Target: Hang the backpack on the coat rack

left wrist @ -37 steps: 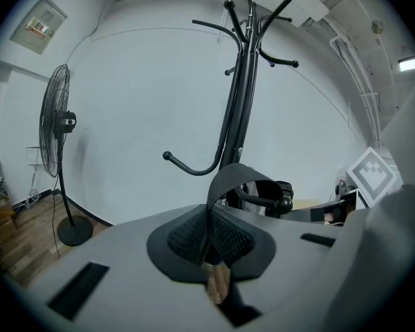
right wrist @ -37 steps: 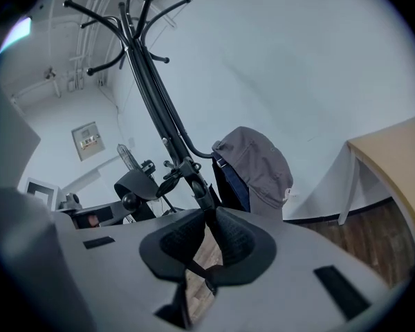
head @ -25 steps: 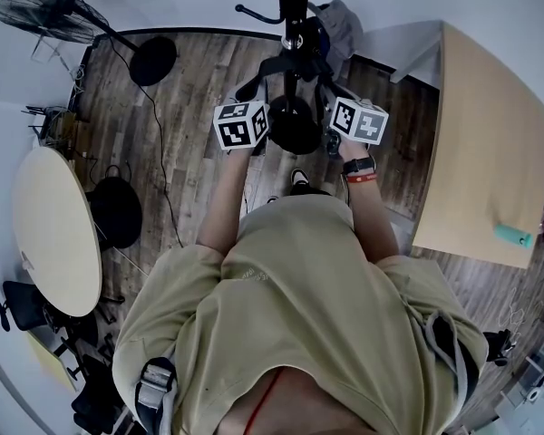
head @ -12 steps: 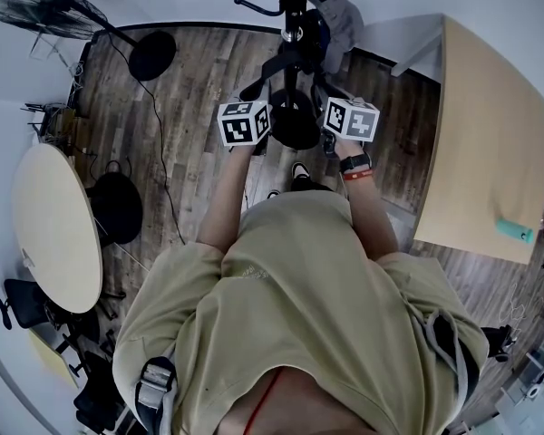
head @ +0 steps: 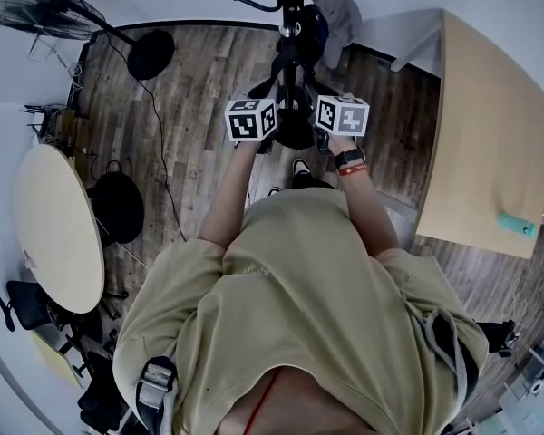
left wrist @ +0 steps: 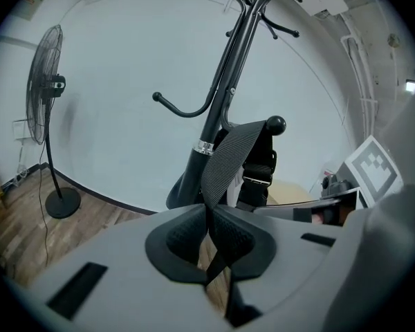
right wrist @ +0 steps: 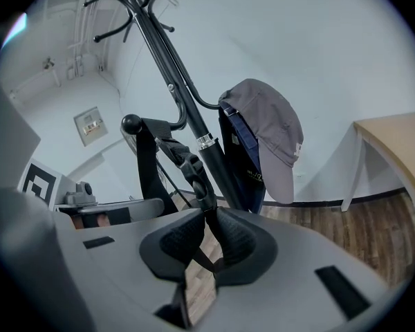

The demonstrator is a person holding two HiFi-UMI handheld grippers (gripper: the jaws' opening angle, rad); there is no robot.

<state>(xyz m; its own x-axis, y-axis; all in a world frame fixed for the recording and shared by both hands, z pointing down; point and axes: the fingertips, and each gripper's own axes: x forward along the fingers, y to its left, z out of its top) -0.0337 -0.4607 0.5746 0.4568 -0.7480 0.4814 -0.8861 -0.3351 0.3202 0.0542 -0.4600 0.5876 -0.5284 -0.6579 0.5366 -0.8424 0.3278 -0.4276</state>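
We hold both tools up against the coat rack (left wrist: 220,106), 1 on each side of its black pole. Of the backpack (left wrist: 257,168) we make out mainly its straps, which hang right beside the pole; its body we cannot pick out.

The left hand-held gripper (left wrist: 210,235) is closed, its 2 padded jaws pinching a flat grey webbing strap (left wrist: 229,156). That strap rises from the jaws to a lower hook (left wrist: 274,124) with a ball tip and seems to lie over its arm.

The right hand-held gripper (right wrist: 209,244) is clamped too, its 2 jaws together on a narrow buckled strap (right wrist: 191,170). This one climbs toward the same ball-tipped arm, where a black loop of strap hangs.

In the head view the 2 marker cubes sit close together, just either side of the pole, with the person's forearms reaching out to them over a wooden floor (head: 199,80).

On the pole's far side a grey cap (right wrist: 271,133) hangs from another hook, over something dark blue. A standing fan (left wrist: 45,81) is off to the left by the wall, and a light wooden desk (head: 490,143) stands to the right.
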